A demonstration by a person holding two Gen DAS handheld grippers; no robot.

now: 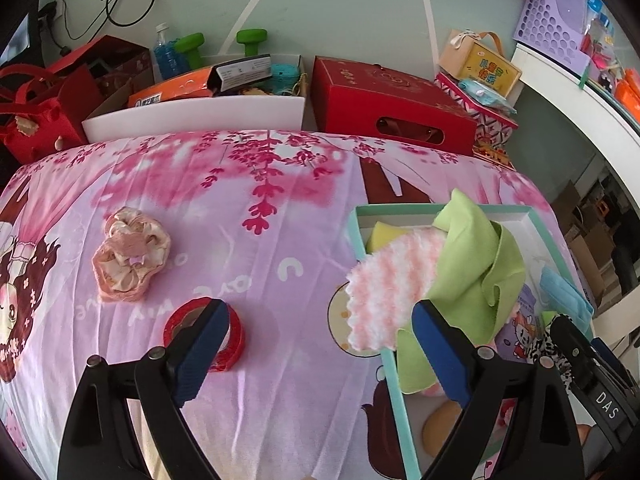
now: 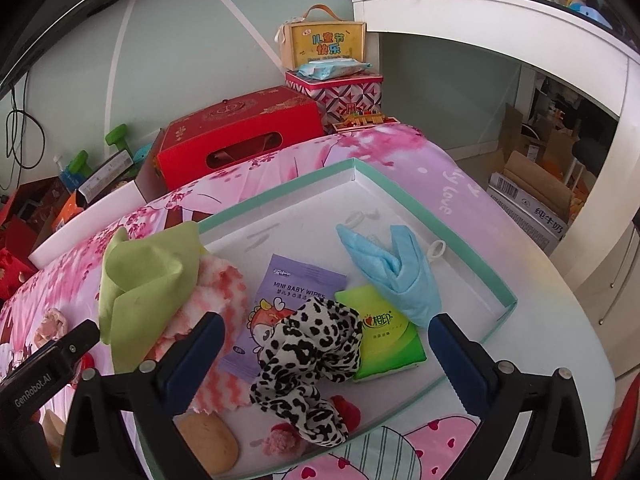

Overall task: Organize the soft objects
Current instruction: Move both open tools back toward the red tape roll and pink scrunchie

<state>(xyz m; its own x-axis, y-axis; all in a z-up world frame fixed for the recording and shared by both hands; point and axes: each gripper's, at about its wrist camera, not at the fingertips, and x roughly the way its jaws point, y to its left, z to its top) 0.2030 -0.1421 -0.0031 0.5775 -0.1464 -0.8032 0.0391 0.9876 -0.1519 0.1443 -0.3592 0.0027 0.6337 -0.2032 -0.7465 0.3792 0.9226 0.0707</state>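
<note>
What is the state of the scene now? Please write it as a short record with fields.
surface: pink printed sheet
container: teal-rimmed tray
in tray: leopard scrunchie, blue face mask, baby wipes pack, green tissue pack, tan sponge
over tray edge: green cloth, pink striped cloth
outside tray: peach scrunchies, red ring
left gripper: open, empty
right gripper: open, around the leopard scrunchie
</note>
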